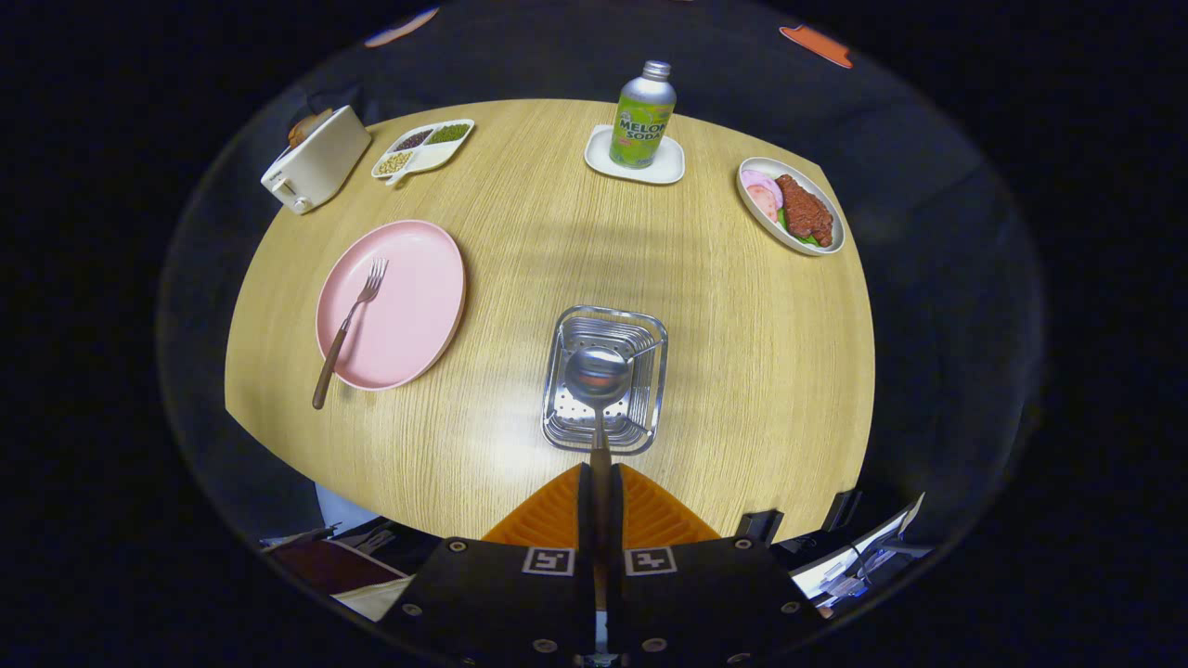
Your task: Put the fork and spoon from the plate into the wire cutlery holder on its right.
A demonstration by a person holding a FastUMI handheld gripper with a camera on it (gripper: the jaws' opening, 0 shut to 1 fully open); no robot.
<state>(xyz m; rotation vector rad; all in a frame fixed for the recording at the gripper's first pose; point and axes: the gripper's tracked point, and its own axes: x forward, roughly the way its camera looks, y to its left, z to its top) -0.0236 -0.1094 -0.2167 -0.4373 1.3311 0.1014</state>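
My gripper (600, 482) is shut on the brown handle of a spoon (597, 376), its orange fingers (650, 520) pressed on either side. The spoon points forward, and its steel bowl hangs over the open top of the wire cutlery holder (561, 353), which I see from above just ahead of the fingers. To the holder's left lies a pink plate (418, 306). A fork (348, 325) with a brown handle rests on it, tines toward the far side, the handle sticking out over the plate's near rim.
On the round wooden table (742, 371) stand a white toaster (316, 160) and a divided dish of beans (423, 148) at the far left, a soda bottle (642, 116) on a white coaster at the back, and a plate of meat (791, 206) at the far right.
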